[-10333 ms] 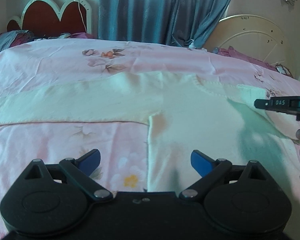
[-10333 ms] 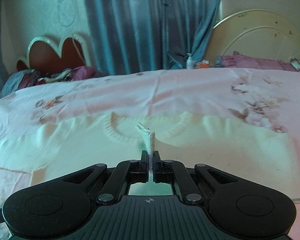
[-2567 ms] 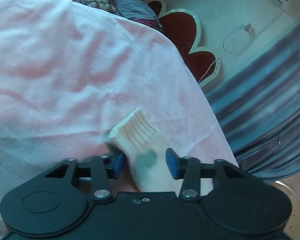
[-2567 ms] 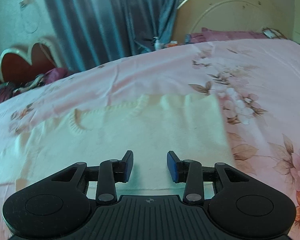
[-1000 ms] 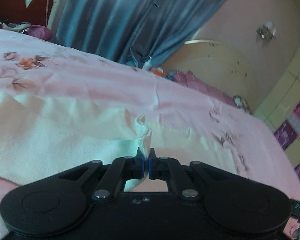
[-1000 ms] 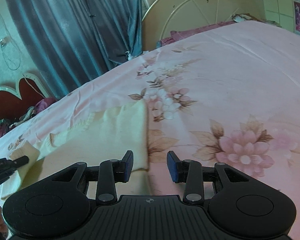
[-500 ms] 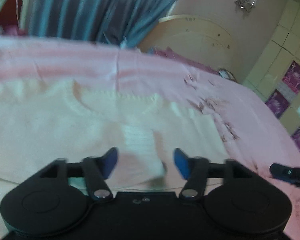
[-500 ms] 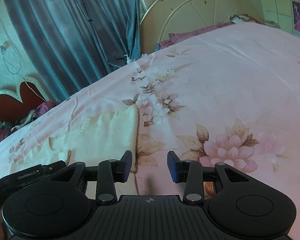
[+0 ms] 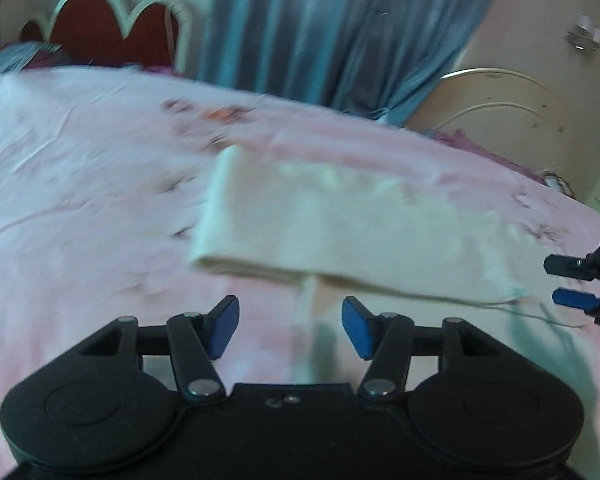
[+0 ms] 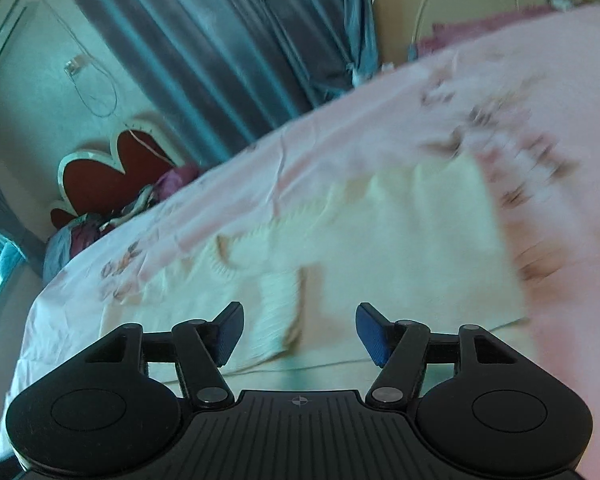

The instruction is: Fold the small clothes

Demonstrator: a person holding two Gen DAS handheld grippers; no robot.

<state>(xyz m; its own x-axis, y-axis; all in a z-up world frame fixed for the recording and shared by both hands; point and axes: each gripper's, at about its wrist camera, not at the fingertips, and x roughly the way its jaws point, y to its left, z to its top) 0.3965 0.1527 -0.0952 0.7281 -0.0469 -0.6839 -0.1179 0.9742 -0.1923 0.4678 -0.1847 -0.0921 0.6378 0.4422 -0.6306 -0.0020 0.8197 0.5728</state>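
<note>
Sweater (image 9: 340, 220) sleeves newly folded in

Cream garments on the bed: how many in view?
1. A single cream sweater lies partly folded on the pink floral bedsheet, ahead of both open claws, left claw and right claw. More could lie outside the frames.

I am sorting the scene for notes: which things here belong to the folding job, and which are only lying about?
Belong to the job:
- cream sweater
- left gripper, open
- right gripper, open

Only lying about:
- pink floral bedsheet
- blue curtain
- red headboard
- clothes pile near the headboard
</note>
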